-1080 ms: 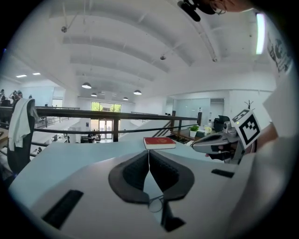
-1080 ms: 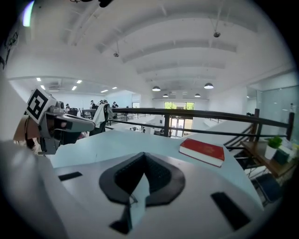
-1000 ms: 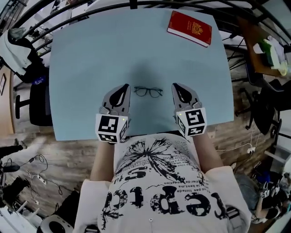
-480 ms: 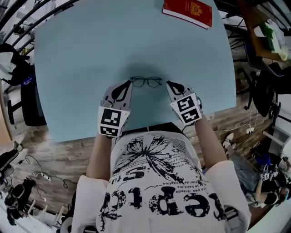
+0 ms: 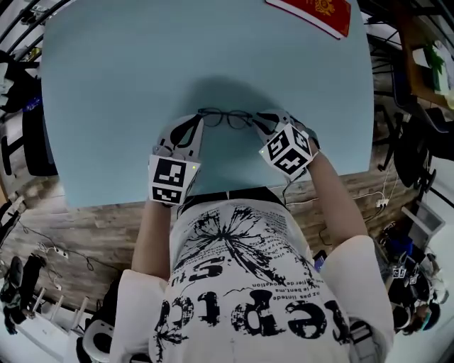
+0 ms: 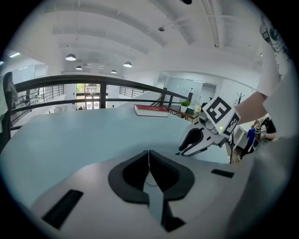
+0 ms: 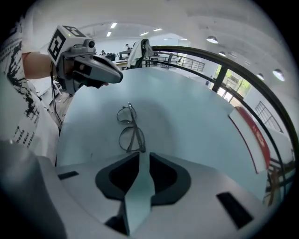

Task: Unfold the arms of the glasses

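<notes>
My left tool [image 6: 149,156] is pinched closed on nothing and my right tool [image 7: 144,156] has just been opening, empty, tips just short of the folded glasses [image 7: 131,133] on the desk [image 5: 128,64] between both, so I fear nudging the frame away rather than catching an arm.

The glasses [image 5: 225,118] lie on the table [image 5: 106,85] close to its near edge, where the person [image 5: 241,283] stands. The left gripper [image 5: 196,120] sits at their left end and the right gripper [image 5: 259,120] at their right end, so the glasses lie between the two. The right gripper's jaws have just been opening; the nearest end of the glasses lies just in front of their tips, not between them. A book [image 5: 319,10] lies at the table's far right corner, well apart from the glasses.
</notes>
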Motion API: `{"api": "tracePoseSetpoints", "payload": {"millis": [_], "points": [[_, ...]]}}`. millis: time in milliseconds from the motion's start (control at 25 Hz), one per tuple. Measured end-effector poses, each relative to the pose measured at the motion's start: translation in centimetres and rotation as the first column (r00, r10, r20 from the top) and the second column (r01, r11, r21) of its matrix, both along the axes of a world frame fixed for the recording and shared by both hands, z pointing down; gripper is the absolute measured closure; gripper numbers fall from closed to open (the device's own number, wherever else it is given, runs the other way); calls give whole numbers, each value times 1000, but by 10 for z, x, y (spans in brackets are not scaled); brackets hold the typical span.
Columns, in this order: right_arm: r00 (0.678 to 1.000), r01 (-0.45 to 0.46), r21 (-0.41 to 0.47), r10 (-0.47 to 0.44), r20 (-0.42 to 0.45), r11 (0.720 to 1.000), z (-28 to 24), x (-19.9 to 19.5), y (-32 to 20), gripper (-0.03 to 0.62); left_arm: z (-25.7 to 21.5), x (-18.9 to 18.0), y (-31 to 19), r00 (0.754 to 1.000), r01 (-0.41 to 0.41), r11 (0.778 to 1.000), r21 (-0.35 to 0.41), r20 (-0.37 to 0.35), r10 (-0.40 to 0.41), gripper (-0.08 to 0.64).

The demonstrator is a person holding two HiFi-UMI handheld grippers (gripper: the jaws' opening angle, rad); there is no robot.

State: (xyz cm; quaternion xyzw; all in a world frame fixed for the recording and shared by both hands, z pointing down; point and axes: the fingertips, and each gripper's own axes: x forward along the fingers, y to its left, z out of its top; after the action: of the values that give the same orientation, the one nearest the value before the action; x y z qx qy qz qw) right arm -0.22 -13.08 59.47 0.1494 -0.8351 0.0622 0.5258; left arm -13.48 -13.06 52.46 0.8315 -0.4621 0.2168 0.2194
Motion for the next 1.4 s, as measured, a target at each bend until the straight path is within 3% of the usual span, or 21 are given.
{"api": "tracePoseSetpoints", "payload": {"millis": [160,400,560,680,800,920,1000,1160,1320,1400], "points": [[990,133,-19,-134,-39,991,6,-8,1,506,5,-1,1,1000,11,1000,-9,15,-11,540],[973,219,-43,-221,-65,975,11,-18,3,548,8,-1,2,1000,-9,999,-42,16,10,540],[963,258,-46,-260,-69,965,12,-19,4,554,12,5,6,995,-83,994,-67,54,87,540],[955,287,-37,-289,-72,957,12,-18,5,555,25,17,12,969,-199,973,-120,123,214,540],[947,310,-21,-311,-81,950,12,-16,5,555,39,32,18,900,-345,916,-206,204,385,538],[944,318,-14,-318,-86,948,11,-17,3,554,41,42,13,827,-444,860,-250,255,501,533],[944,318,-15,-318,-87,948,10,-16,2,554,41,48,8,768,-500,822,-274,299,567,444],[942,325,-19,-325,-84,946,10,-11,1,555,46,67,2,642,-594,745,-304,378,667,440],[943,321,-27,-322,-82,947,10,-9,-1,555,56,84,0,503,-677,654,-339,436,746,442],[940,329,-30,-330,-81,944,10,-7,-5,557,61,92,-3,455,-698,626,-347,459,763,447]]}}
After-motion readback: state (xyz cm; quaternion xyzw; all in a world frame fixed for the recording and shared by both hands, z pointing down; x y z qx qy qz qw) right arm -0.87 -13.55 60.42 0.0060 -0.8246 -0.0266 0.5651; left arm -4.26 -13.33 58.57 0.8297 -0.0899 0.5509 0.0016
